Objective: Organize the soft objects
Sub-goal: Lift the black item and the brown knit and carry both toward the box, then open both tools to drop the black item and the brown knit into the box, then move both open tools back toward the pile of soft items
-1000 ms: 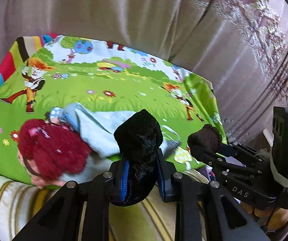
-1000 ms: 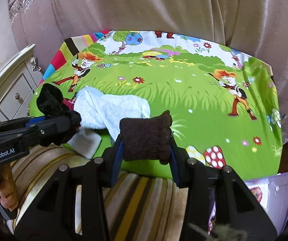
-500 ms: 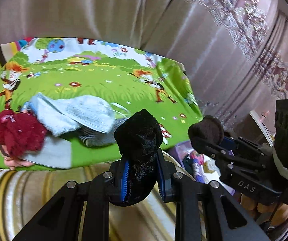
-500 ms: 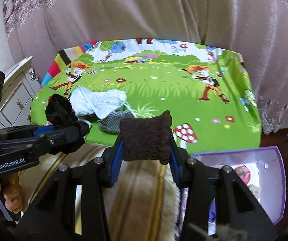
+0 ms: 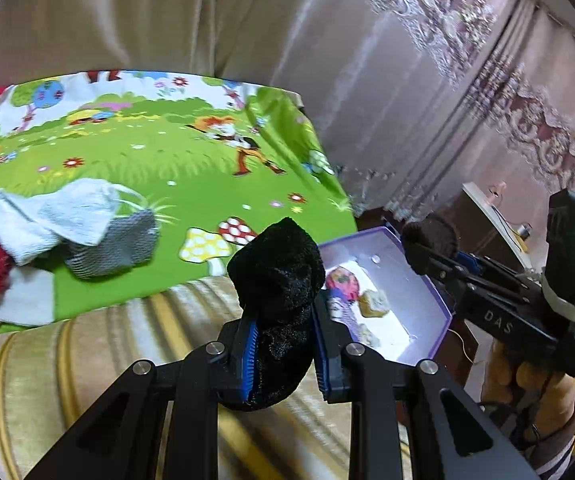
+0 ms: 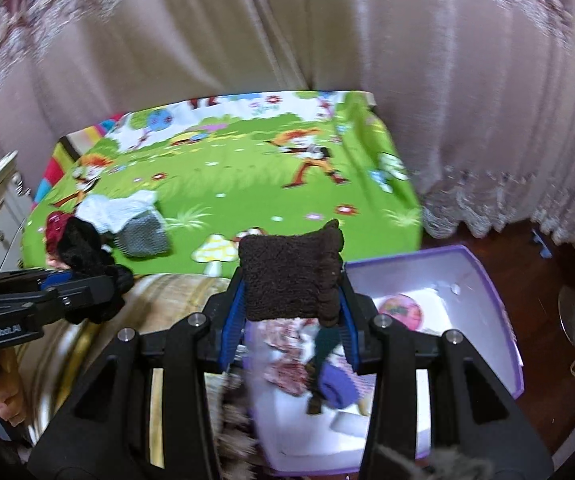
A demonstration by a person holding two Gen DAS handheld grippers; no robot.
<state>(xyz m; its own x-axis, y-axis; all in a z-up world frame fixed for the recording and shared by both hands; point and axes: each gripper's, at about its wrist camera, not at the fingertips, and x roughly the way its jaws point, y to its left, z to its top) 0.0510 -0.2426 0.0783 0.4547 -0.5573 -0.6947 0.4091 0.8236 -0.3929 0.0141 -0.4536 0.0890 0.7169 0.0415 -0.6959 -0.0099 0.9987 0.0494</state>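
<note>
A bright green cartoon-print blanket (image 6: 247,184) covers the bed before beige curtains (image 6: 287,40). The purple-rimmed plastic box (image 6: 499,292) has now come into view; left gripper (image 5: 283,336) clamps a black fuzzy cloth (image 5: 279,280), right gripper (image 6: 291,320) a brown fleece cloth (image 6: 287,276) above it.

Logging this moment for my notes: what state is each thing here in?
Left gripper: shut on black sock.
Right gripper: shut on brown sock.
Purple box: open, holding items.
White towel: crumpled on green mat.
</note>
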